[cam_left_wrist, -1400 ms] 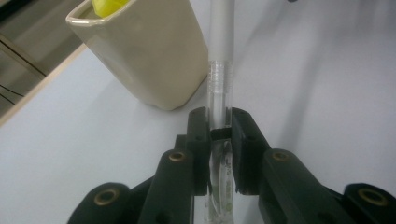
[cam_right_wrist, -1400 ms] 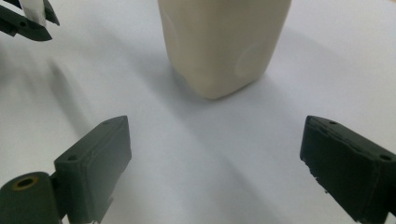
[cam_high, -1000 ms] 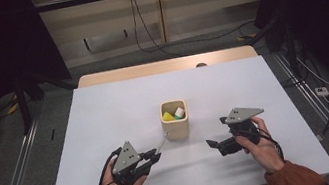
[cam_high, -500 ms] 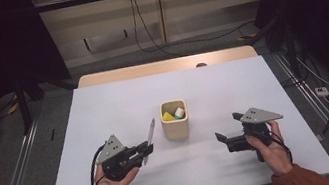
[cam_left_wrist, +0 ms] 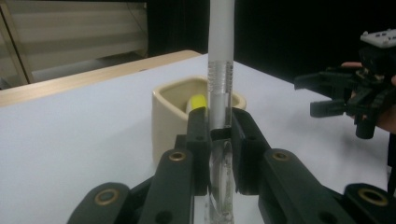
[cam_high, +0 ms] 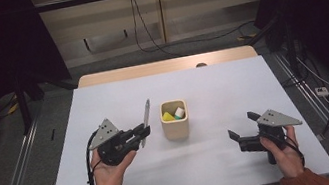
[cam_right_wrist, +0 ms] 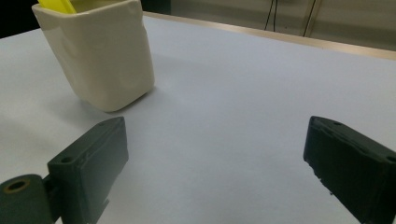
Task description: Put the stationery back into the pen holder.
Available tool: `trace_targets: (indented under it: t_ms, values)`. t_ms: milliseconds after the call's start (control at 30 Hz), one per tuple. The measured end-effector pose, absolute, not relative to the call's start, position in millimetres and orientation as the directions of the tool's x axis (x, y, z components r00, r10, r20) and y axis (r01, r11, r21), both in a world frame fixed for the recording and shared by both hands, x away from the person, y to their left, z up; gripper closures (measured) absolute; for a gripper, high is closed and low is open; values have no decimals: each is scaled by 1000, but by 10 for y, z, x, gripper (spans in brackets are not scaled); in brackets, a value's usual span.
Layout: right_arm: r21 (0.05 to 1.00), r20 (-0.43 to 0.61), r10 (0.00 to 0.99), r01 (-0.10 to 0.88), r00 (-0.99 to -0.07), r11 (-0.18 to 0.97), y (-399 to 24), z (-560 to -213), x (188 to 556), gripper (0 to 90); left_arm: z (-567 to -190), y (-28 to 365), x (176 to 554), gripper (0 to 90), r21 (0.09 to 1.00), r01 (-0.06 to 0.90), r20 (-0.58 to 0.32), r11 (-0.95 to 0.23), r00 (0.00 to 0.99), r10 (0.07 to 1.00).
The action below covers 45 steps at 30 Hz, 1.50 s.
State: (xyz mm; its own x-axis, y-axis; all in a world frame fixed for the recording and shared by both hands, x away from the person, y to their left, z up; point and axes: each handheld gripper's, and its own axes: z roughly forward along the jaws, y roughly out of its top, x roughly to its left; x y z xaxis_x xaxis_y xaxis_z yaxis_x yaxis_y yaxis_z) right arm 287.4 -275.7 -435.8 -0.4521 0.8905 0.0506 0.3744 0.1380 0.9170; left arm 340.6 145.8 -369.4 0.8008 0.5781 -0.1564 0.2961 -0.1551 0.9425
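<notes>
Nearest us, the right gripper (cam_high: 243, 135) hovers low over the white table (cam_high: 212, 89), jaws spread wide with nothing between them. Across on the left, the left gripper (cam_high: 143, 133) is clamped tight on a pen (cam_high: 146, 115), which stands nearly upright, clear barrel in the pads. Just beyond it, the cream cup (cam_high: 175, 123) sits mid-table with a yellow piece (cam_high: 168, 116) inside.
</notes>
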Motion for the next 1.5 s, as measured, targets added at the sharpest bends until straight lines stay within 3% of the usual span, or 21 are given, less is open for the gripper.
trace_targets:
  t_ms: [800, 1500]
  values:
    - [908, 45, 894, 391, -446, 150, -2908, -4438, 2724, 38, -3340, 1063, 3918, 797, 961, 260, -150, -94, 777, 612]
    - [907, 50, 886, 392, -460, 153, -2907, -4447, 2724, 40, -3494, 668, 4271, 797, 966, 253, -173, -49, 779, 603]
